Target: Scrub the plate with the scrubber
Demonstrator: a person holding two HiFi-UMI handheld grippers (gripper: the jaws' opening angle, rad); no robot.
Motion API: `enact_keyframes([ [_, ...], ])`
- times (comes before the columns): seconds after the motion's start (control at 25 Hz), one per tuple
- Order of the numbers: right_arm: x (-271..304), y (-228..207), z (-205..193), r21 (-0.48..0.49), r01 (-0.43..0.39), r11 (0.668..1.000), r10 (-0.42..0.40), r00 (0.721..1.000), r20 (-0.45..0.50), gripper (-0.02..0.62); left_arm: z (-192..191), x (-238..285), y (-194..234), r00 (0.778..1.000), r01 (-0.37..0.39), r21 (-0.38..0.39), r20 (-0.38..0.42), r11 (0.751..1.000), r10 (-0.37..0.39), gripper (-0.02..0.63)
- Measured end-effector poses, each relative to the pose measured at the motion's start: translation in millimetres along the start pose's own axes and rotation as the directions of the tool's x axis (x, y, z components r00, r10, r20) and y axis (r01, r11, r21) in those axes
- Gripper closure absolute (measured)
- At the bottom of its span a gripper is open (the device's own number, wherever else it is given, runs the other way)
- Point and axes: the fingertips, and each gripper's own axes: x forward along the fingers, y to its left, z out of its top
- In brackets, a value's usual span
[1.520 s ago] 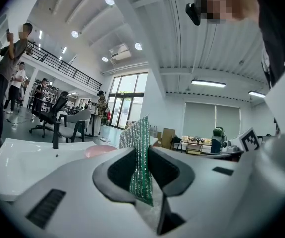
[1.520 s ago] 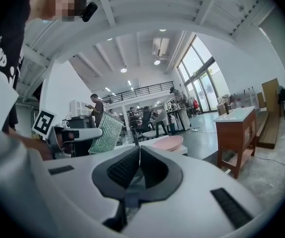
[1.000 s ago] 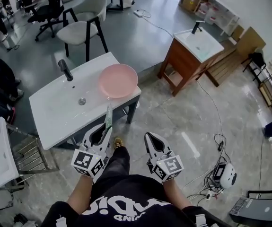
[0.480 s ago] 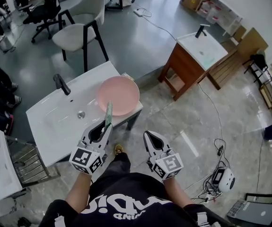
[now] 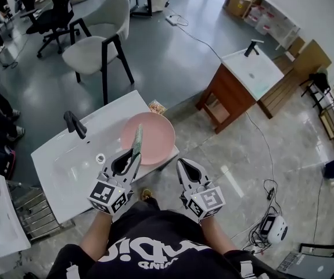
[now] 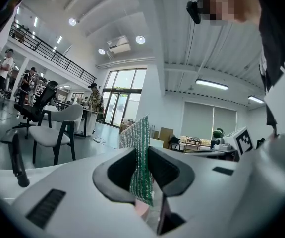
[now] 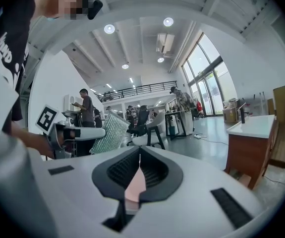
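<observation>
A round pink plate [image 5: 154,133] lies on the right end of the white sink counter [image 5: 68,156]. My left gripper [image 5: 135,156] is shut on a thin green scrubber [image 5: 136,139], held upright on edge, its tip over the plate's near left part. In the left gripper view the scrubber [image 6: 141,152] stands pinched between the dark pads [image 6: 120,170] of the gripper [image 6: 143,157]. My right gripper [image 5: 182,165] hovers just off the counter's front right, shut and empty. In the right gripper view, pink of the plate [image 7: 135,185] shows below the right gripper [image 7: 140,155], and the scrubber [image 7: 110,132] shows at left.
A black faucet [image 5: 75,124] and a drain [image 5: 100,158] sit in the basin left of the plate. A small packet [image 5: 155,106] lies at the counter's far corner. A grey chair [image 5: 100,36] stands behind, a wooden vanity [image 5: 236,80] to the right, and cables with a white device [image 5: 271,228] on the floor.
The person has stepped closer to the sink. Both grippers have moved forward, and the scrubber's tip now overlaps the plate instead of the counter's front edge.
</observation>
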Motion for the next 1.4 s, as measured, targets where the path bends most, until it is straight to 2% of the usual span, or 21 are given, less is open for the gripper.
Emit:
enact_keyframes([
  [0.52,34.4,-33.0,0.3,0.005,0.005,1.0,-0.005,0.999,-0.036,0.575,-3.8,39.8,27.2,0.999,0.001,-0.022,-0.035,1.0,-0.002,0.512],
  [0.84,67.1,-63.1,9.9,0.008,-0.055,0.998,0.056,0.996,-0.063,0.575,-4.9,71.0,35.1,0.997,-0.021,-0.03,-0.075,0.999,0.019,0.512],
  [1.16,94.3,-91.1,-4.1,0.036,-0.11,0.993,0.113,0.984,-0.138,0.569,-7.8,101.6,36.3,0.995,-0.037,-0.036,-0.092,0.999,0.034,0.512],
  [1.4,118.1,-113.2,-23.7,0.092,-0.11,0.99,0.129,0.964,-0.231,0.416,-9.3,117.1,41.4,0.993,-0.047,-0.048,-0.107,0.998,0.042,0.512],
])
